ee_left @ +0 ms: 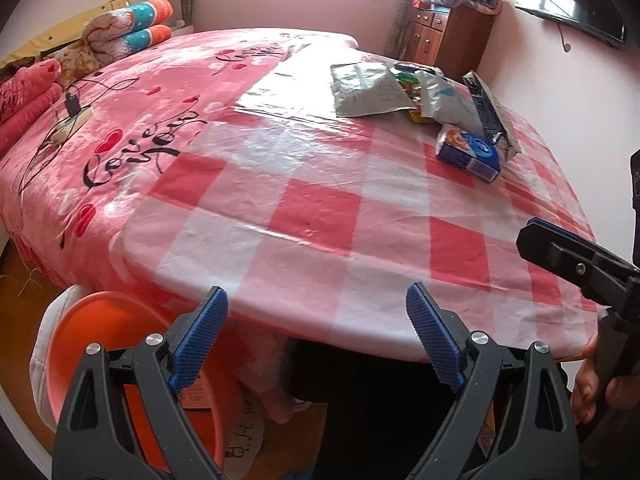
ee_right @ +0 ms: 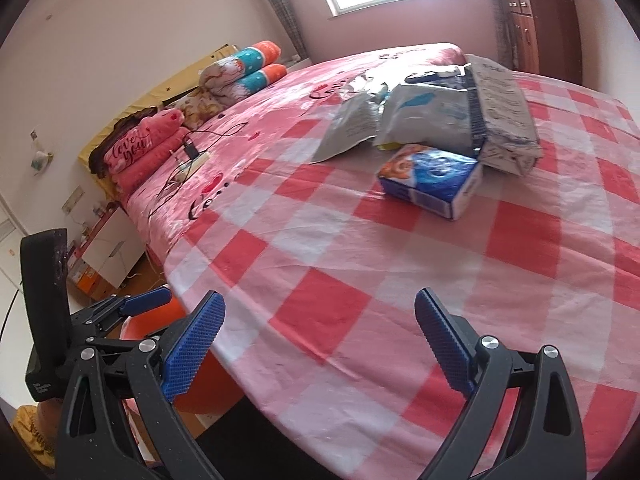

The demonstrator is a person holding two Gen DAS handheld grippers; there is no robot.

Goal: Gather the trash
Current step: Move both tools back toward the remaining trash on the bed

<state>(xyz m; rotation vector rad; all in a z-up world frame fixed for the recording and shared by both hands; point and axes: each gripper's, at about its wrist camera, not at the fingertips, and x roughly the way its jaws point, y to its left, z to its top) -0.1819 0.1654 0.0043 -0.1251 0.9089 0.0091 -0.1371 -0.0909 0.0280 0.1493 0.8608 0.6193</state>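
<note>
Trash heap sits at the far side of the table point(ee_left: 320, 216), which wears a glossy red-and-white checked plastic cloth and stands against a bed under a pink "Love you" blanket point(ee_left: 132, 120). Going left to right: round orange plastic bin point(ee_left: 116, 364), white-lined, on the floor below the table's near-left edge; left tongs point(ee_left: 316, 340) above it at the table rim, blue ribbed pads spread wide, nothing between them; right tongs point(ee_right: 318, 344) over the near cloth, equally wide and empty. Beyond them, well apart from both: flat silver foil pouch point(ee_left: 368, 88), crumpled white-and-blue snack bag point(ee_left: 448, 98), a tall grey-printed packet with a dark blue side point(ee_left: 492, 116) leaning on the rest, and nearest of all a small blue carton with an orange picture point(ee_left: 468, 150), lying on its side just beside the heap. Judgement: nothing collected at this moment; the reach toward the pile is the step in hand. Next move likely calls for the right tongs to go forward to the blue carton, close across its narrow faces, then carry it left and down to the bin. Foil pouches look slippery; pinch an edge.
</note>
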